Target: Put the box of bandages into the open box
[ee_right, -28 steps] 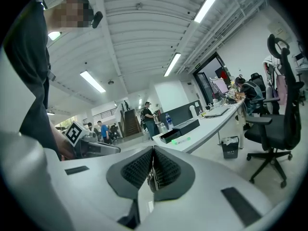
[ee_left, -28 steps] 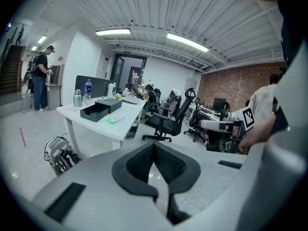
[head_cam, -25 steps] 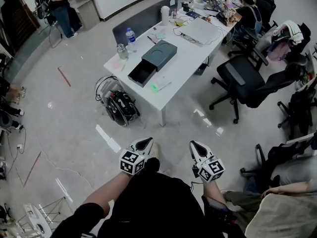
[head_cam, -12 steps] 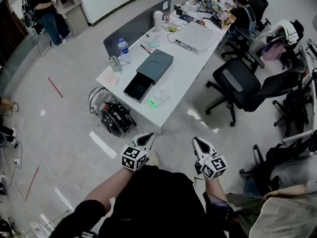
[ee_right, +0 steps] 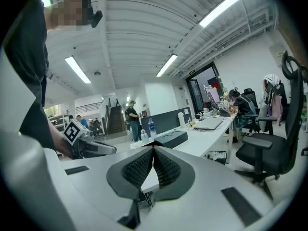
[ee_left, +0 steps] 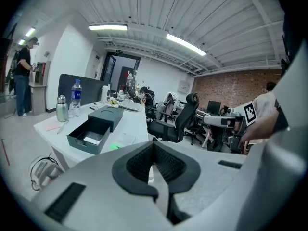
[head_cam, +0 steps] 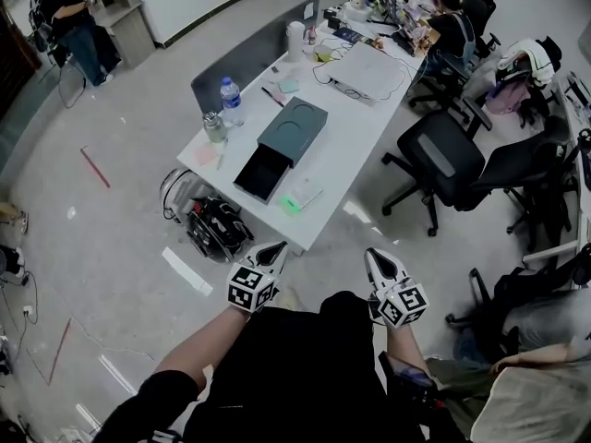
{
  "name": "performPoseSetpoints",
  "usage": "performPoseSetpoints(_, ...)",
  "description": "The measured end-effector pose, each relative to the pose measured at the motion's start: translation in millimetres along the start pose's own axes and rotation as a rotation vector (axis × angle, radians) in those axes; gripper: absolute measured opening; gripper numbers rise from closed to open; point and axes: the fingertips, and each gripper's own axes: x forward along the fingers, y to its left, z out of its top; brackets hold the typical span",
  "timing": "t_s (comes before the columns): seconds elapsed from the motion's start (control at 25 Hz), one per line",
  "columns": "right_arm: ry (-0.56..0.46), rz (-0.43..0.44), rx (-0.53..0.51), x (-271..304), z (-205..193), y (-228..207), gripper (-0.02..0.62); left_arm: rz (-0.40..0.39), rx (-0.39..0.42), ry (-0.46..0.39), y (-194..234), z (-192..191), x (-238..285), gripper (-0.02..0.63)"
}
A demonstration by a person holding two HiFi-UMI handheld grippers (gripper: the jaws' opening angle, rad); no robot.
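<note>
The bandage box [head_cam: 300, 197], small and white with a green patch, lies on the white table [head_cam: 346, 118] near its front corner. Just beyond it stands the dark box [head_cam: 280, 148] with its drawer pulled open toward me. In the left gripper view the dark box [ee_left: 94, 128] and the bandage box [ee_left: 121, 141] lie ahead and to the left. My left gripper [head_cam: 275, 249] and right gripper [head_cam: 373, 255] are both held in front of my body, short of the table, jaws shut and empty. The right gripper view shows the dark box [ee_right: 169, 138] past the closed fingertips.
A water bottle [head_cam: 230, 100], a metal flask [head_cam: 214, 125] and a laptop [head_cam: 367, 61] stand further along the table. A bag with cables [head_cam: 214, 227] lies on the floor by the table's front left corner. Black office chairs [head_cam: 443, 160] crowd the right side. People stand and sit at the back.
Both grippers have moved forward toward the table, staying shut. The table, dark box and bandage box now sit nearer to the grippers in the head view.
</note>
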Motion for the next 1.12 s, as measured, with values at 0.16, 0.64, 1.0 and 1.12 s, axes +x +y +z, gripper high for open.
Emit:
performPoseSetpoints(0.16, 0.014, 0.011, 0.008, 15.0, -2.2, -3.1, 0.026, 0.006, -0.005, 0.005, 9.9, 1.9, 4.3, 0.008)
performPoseSetpoints(0.64, 0.053, 0.118, 0.033, 85.4, 3.7, -33.7, 0.026, 0.032, 0.004, 0.078, 39.0, 14.5, 47.1, 0.009)
performPoseSetpoints(1.0, 0.089, 0.205, 0.029, 138.2, 17.1, -82.8, 0.026, 0.063, 0.028, 0.177, 59.1, 26.7, 110.1, 0.009)
performPoseSetpoints(1.12, 0.104, 0.239, 0.036, 152.2, 15.1, -92.3, 0.027, 0.074, 0.040, 0.229, 64.5, 23.0, 125.8, 0.009)
